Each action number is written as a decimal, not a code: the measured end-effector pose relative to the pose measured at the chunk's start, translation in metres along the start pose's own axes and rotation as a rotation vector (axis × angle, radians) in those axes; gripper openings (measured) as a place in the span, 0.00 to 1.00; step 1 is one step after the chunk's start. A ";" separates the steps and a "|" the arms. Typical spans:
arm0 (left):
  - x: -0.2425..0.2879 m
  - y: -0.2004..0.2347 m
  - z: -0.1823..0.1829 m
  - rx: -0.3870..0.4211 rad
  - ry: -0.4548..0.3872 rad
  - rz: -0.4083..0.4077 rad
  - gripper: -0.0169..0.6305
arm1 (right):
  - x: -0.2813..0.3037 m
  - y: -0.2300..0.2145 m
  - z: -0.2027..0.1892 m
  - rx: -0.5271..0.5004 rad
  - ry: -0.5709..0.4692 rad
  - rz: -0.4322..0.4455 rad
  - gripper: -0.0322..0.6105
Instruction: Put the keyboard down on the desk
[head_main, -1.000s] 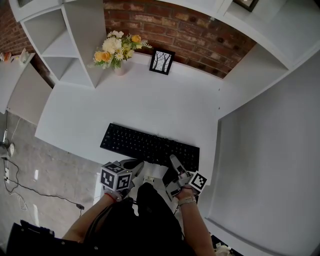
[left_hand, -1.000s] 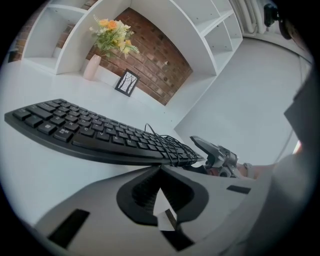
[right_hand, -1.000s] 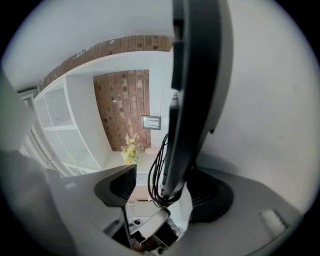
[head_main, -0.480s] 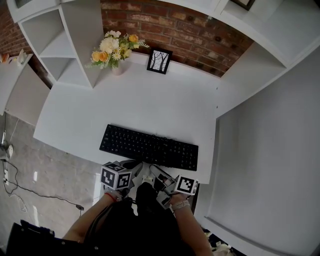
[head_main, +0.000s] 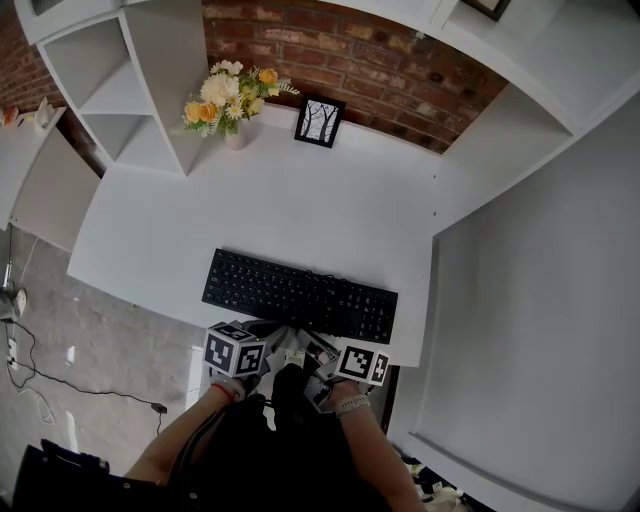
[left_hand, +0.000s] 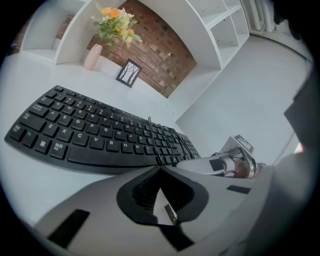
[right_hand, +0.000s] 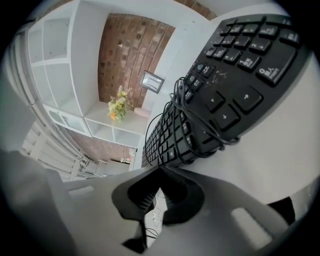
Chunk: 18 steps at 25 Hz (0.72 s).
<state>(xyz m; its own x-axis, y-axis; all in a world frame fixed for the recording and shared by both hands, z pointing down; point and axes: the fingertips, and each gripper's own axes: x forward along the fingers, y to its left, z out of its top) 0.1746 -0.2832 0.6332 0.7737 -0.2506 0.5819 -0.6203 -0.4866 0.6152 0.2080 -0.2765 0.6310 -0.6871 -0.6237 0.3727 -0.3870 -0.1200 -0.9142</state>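
Our left gripper (left_hand: 160, 169) is closed tight with nothing in it. Our right gripper (right_hand: 160, 169) has just snapped its jaws together, empty too. Just beyond both, the keyboard (head_main: 300, 296) lies flat along the desk's (head_main: 260, 205) front edge.

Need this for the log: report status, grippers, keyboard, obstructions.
Left gripper shut, empty. Right gripper just closed, nothing between jaws. Keyboard flat on desk, released, cable looped over it. Flowers and frame far back, not in the way.
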 end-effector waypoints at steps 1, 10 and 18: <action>-0.001 0.000 0.001 -0.005 -0.004 -0.002 0.01 | 0.000 -0.001 0.001 0.005 -0.005 0.000 0.05; -0.013 0.012 0.007 -0.030 -0.067 0.035 0.01 | -0.012 -0.004 0.012 0.003 -0.063 -0.005 0.05; -0.027 0.002 0.029 0.014 -0.150 0.015 0.01 | -0.025 0.020 0.026 -0.099 -0.142 0.057 0.05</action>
<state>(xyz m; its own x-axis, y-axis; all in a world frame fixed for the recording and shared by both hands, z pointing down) 0.1559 -0.3014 0.6031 0.7754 -0.3798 0.5045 -0.6311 -0.4931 0.5988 0.2326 -0.2833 0.5992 -0.6185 -0.7311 0.2881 -0.4131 -0.0093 -0.9106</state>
